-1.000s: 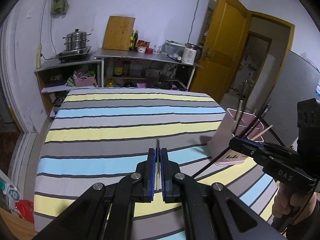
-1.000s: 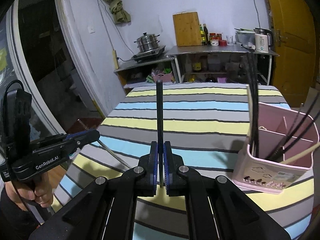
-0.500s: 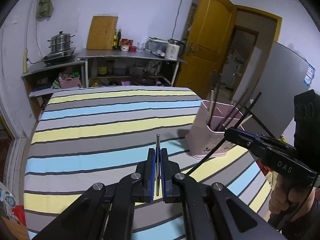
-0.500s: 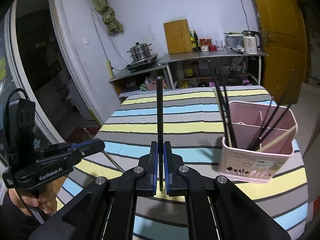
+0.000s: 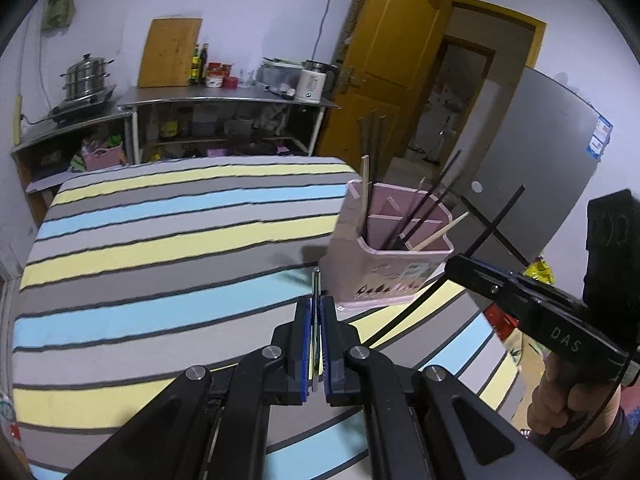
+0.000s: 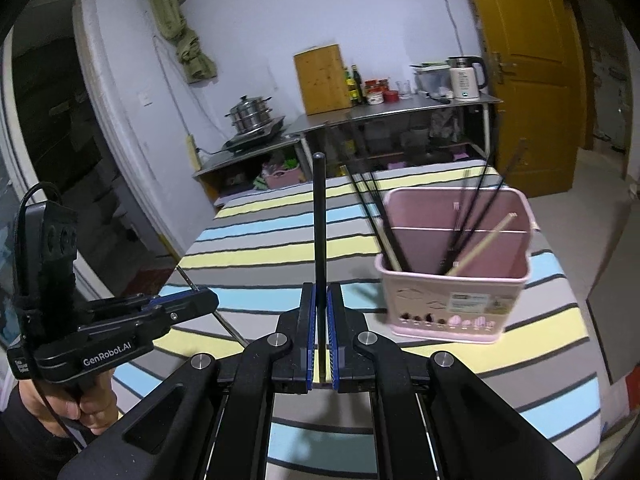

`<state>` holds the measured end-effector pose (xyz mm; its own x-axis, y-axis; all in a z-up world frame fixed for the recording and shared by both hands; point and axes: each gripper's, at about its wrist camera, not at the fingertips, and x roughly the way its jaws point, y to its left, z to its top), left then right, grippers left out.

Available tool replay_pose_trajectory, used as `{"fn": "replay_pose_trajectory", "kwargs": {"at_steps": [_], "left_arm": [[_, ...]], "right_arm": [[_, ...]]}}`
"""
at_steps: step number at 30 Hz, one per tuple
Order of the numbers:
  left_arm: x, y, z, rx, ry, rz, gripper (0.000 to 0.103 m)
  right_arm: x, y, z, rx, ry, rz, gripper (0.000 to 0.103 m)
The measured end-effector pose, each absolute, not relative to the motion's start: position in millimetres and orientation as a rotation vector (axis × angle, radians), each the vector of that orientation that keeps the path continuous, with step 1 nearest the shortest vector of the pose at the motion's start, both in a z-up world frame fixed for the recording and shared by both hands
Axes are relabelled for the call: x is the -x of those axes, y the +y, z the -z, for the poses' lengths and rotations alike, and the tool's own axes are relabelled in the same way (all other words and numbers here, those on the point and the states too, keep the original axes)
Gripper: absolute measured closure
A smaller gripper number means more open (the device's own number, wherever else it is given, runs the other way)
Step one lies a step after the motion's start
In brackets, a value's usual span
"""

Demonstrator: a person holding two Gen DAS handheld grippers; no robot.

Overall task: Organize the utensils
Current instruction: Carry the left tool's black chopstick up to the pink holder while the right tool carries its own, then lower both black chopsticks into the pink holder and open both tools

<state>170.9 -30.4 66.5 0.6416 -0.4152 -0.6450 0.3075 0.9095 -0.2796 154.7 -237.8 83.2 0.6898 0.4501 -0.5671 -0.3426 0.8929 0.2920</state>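
Left wrist view: the left hand-held gripper point(image 5: 317, 312) is clamped on a thin metal chopstick point(image 5: 316, 292) above the striped bench point(image 5: 160, 240), near the pink holder point(image 5: 400, 276). The right hand-held gripper point(image 6: 320, 300) is clamped on a black chopstick point(image 6: 319, 220).

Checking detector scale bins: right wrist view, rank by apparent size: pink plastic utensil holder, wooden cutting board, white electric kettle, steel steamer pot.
1. pink plastic utensil holder, nearest
2. wooden cutting board
3-4. white electric kettle and steel steamer pot: too alike to rank
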Motion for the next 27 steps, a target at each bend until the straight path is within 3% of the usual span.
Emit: {"fn": "replay_pose_trajectory", "kwargs": {"at_steps": [18,27], "left_arm": [[-232.4,-90.5,-154.5,0.132,0.6,0.508,0.099],[-268.1,-111.6,-138.9,0.107,0.614,0.499,0.099]], "right_arm": [[-173.0,-301.8,-161.5,-0.196,0.477,-0.337,0.098],[-198.3,-306.6,-151.4,-0.206,0.479,-0.301,0.098]]}}
